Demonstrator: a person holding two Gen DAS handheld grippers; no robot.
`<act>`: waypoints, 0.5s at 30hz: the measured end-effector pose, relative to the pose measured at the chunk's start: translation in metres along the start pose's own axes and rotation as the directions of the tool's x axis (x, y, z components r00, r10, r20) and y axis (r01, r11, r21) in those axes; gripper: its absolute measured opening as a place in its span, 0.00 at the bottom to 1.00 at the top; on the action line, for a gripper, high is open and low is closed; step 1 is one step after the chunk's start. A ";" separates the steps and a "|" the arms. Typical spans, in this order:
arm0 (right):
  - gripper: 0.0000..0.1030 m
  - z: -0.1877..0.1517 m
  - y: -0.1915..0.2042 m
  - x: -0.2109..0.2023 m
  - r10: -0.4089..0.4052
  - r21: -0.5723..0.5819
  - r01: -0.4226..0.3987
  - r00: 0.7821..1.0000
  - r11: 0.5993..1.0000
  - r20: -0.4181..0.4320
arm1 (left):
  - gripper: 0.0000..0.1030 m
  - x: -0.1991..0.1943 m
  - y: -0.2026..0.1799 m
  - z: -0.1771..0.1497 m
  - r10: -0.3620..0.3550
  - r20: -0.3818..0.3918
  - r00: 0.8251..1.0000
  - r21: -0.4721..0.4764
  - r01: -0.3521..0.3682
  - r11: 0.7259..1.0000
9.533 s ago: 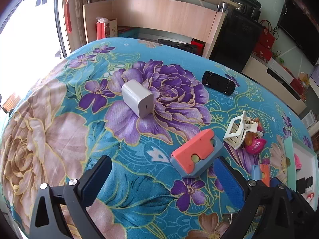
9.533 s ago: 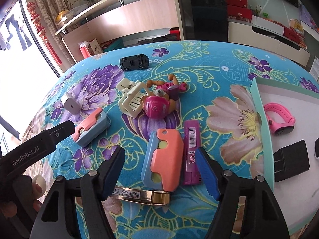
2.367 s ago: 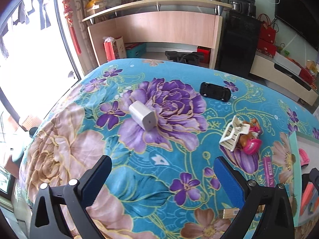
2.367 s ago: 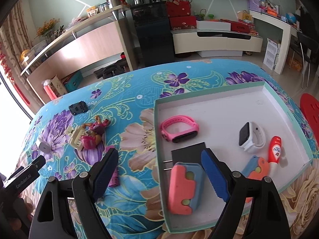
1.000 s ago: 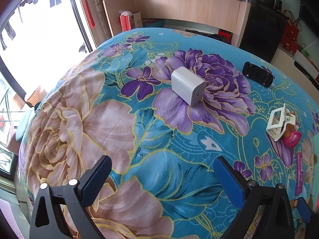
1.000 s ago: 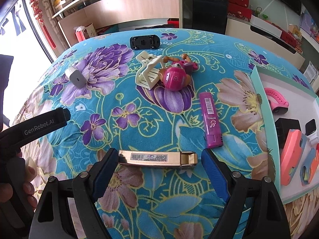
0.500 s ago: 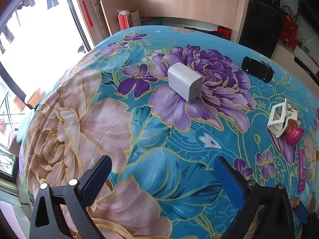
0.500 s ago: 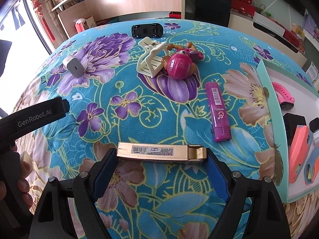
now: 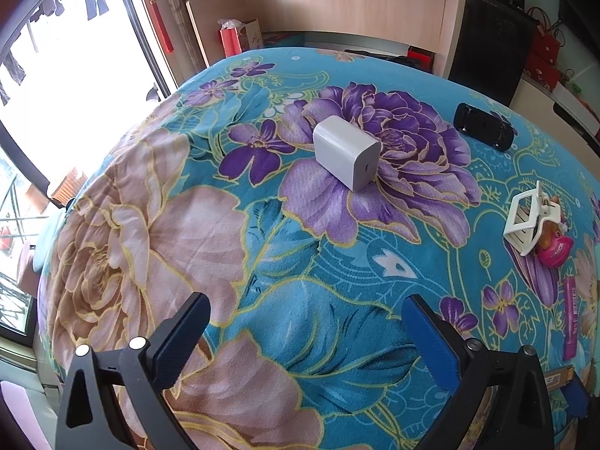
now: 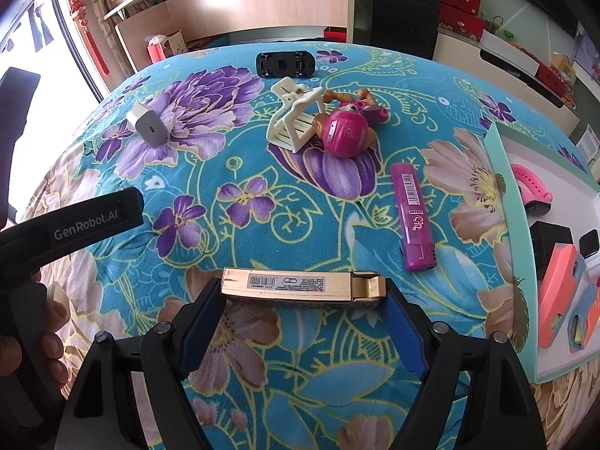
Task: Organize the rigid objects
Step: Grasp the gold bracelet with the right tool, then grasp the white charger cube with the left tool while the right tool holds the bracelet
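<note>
Right wrist view: right gripper (image 10: pixel 303 298) jaws just closing, gold lighter (image 10: pixel 302 284) lengthwise between, pads at both ends. Left gripper (image 9: pixel 305 313) released, empty, over floral cloth (image 9: pixel 150 225).

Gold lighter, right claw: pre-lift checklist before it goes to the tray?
1. Gold lighter lies lengthwise between the right claw fingers: ok.
2. Jaws have just been closing; both pads look to be at the lighter's ends, but whether they press firmly: cannot tell.
3. Purple lighter lies apart from the grasp, no snag: ok.
4. Tray has bare floor for another item: ok, near the pink band.
5. Left claw open, nothing between its fingers, off to the side: ok.
6. Lighter still resting on the cloth, not lifted: ok.
</note>
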State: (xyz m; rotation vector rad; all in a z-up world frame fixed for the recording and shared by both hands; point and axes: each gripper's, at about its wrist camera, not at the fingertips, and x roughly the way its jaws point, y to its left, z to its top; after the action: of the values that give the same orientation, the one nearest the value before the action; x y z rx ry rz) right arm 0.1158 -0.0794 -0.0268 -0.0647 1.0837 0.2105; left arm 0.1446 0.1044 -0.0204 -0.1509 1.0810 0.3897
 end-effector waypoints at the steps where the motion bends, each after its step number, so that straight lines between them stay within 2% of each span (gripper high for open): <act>1: 0.80 0.001 -0.001 -0.002 0.000 0.003 0.000 1.000 1.000 0.011 | 1.00 0.000 0.000 0.000 -0.001 0.000 1.000 -0.001 0.001 1.000; 6: 0.80 0.011 -0.007 -0.007 -0.003 0.014 0.002 0.997 1.000 0.078 | 1.00 0.000 -0.002 0.002 -0.020 0.010 1.000 -0.007 0.020 1.000; 13: 0.80 0.039 -0.026 -0.006 -0.055 0.049 0.046 0.979 0.998 0.195 | 1.00 0.001 -0.010 0.012 -0.092 0.045 0.995 -0.017 0.093 0.995; 15: 0.80 0.042 -0.034 -0.002 -0.070 0.071 0.056 0.976 0.996 0.204 | 1.00 0.002 -0.008 0.016 -0.114 0.064 0.991 -0.039 0.117 0.992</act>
State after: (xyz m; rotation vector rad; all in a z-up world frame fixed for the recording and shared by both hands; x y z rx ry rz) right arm 0.1587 -0.1062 -0.0070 -0.0185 0.8791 0.1218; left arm 0.1620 0.1027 -0.0150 -0.2366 0.9983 0.3115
